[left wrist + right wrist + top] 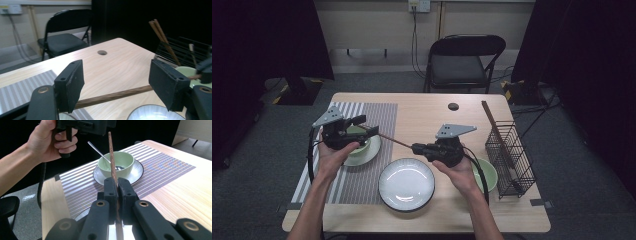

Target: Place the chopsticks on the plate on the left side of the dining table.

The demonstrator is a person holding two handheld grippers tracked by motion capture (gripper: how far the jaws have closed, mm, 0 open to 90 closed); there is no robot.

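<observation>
Left tongs (pixel 362 126) hanging apart above the green bowl (pixel 360 144) on its saucer, striped placemat (pixel 372 120) beneath. Chopstick (pixel 393 141) tip passing between those jaws; pads not pressing it. Spoon (pixel 100 152) leaning in the bowl. Right tongs (pixel 416 148) clamping together on the chopstick's other end, over the counter (pixel 427 112). Second green bowl (pixel 488 172) half hidden behind the right hand. Wire rack (pixel 511 157) standing rightmost.

The chopstick (pixel 113 157) is hidden at its near end between the right gripper's (pixel 117 185) closed jaws. Its far tip is covered by the left gripper (pixel 82 125), itself cut off by the top edge. A spoon's (pixel 100 153) bowl end is too dark to make out.
</observation>
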